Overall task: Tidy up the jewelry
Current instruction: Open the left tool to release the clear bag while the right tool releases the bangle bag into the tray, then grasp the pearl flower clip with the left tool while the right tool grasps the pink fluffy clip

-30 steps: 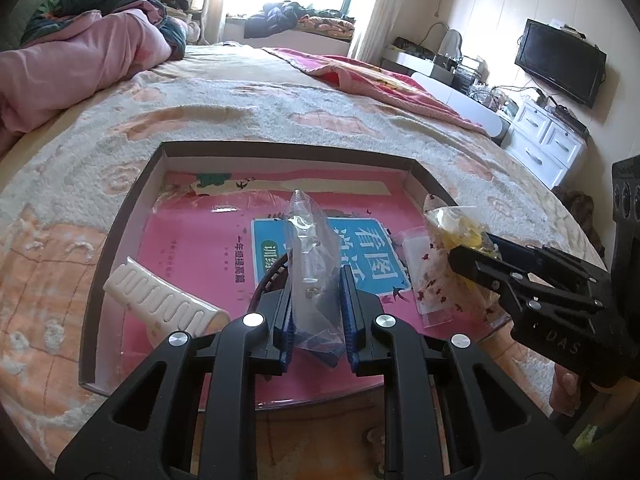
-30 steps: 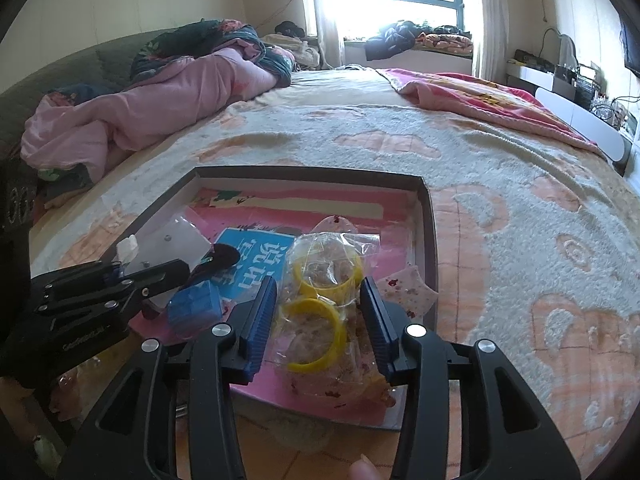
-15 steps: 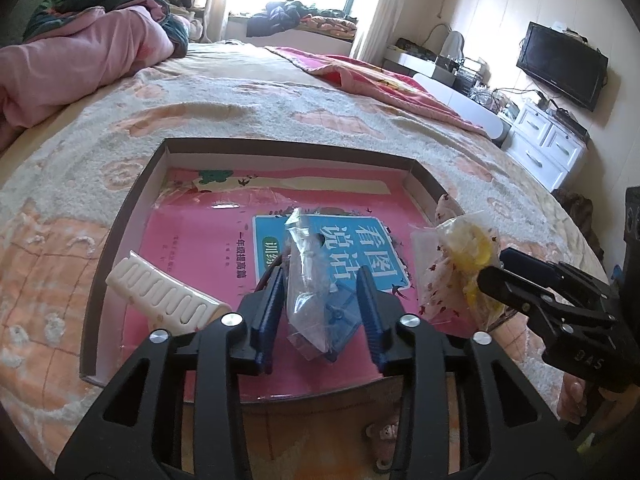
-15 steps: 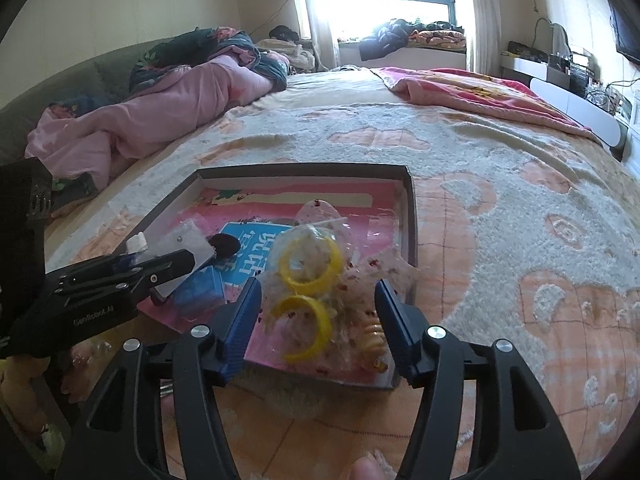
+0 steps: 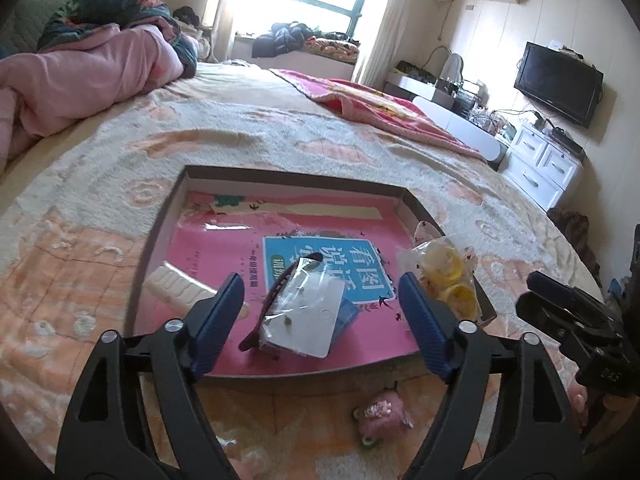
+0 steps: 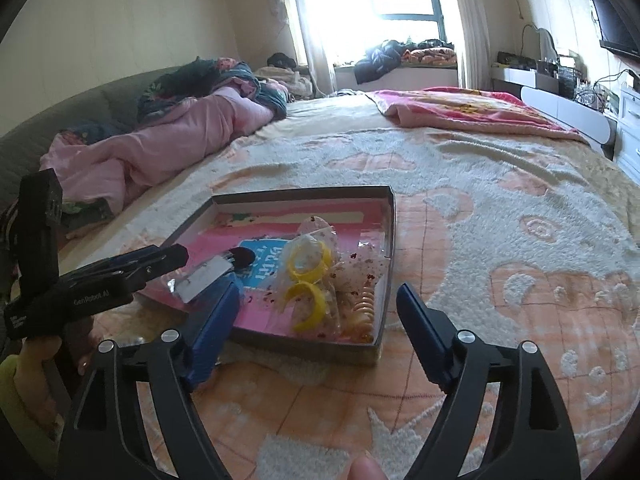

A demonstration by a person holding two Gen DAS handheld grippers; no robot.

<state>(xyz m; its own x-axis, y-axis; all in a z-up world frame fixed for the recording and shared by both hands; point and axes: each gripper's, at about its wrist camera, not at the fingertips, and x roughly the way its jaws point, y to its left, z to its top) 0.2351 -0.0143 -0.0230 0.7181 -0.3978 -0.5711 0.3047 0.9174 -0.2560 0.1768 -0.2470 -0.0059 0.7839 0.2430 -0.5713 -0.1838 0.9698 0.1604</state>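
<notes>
Far left in the tray [image 5: 168, 216]: a white ribbed comb-like piece [image 5: 176, 286], lying flat on the pink book cover [image 5: 224, 248], untouched.

Next over, the left gripper [image 5: 320, 304]: jaws opening wide, nothing pressed by the blue pads. Between them, lying on the tray floor, a clear bag with a white earring card [image 5: 304, 320], resting across a dark hair clip [image 5: 280, 292] and a blue box [image 5: 348, 314] peeking out beneath (card tilted, not square to the tray).

Further right, against the tray's right wall, a clear bag of yellow bangles [image 6: 308, 276] with a gold spiral piece [image 6: 366, 306] just beside it near the front corner. Right gripper [image 6: 318, 324] also opening, pads clear of the bag, nothing between them but air over the tray's near edge.

Judged step: releasing both bags into the tray. To finish well: open fully before drawing back, so no pad snags the thin plastic and drags a bag out. Pull straight back and up, clear of the low front rim. Bangle bag leans near the wall and could slump over it; worth a nudge inward.
</notes>
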